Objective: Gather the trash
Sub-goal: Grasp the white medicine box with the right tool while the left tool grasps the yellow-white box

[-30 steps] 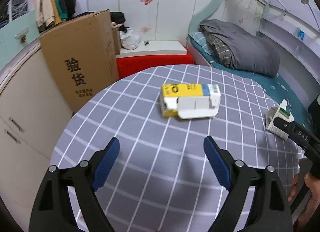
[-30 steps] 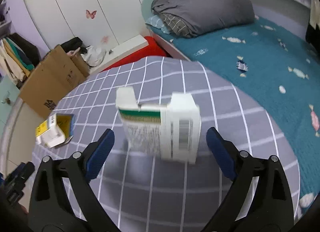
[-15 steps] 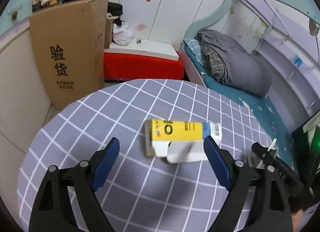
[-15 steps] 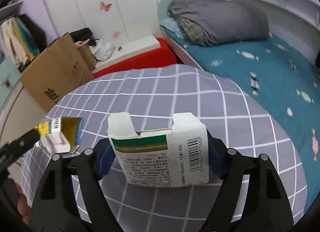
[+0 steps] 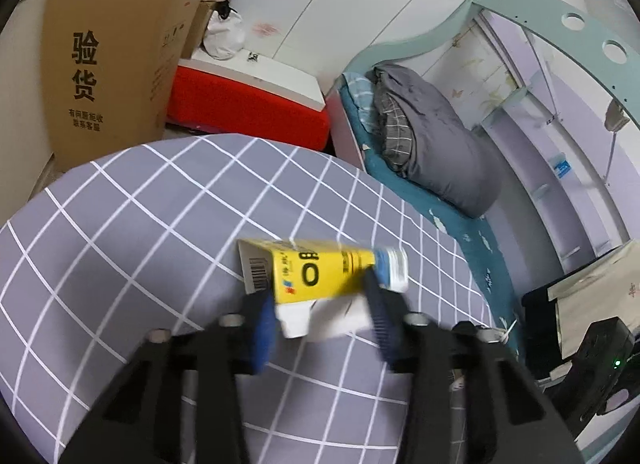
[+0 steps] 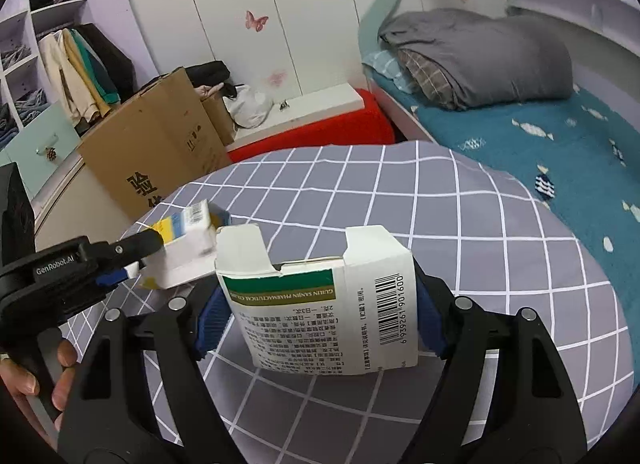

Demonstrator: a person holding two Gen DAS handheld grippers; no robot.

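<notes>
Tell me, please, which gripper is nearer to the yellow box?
Left. The left gripper has the yellow box between its closing jaws. The right gripper is beside it, clamped on the white and green box.

Two black two-finger grippers, left gripper (image 5: 320,322) and right gripper (image 6: 318,318), blue ribbed pads (image 6: 208,316), silver screws, white "GenRobot.AI" lettering on left body.
</notes>
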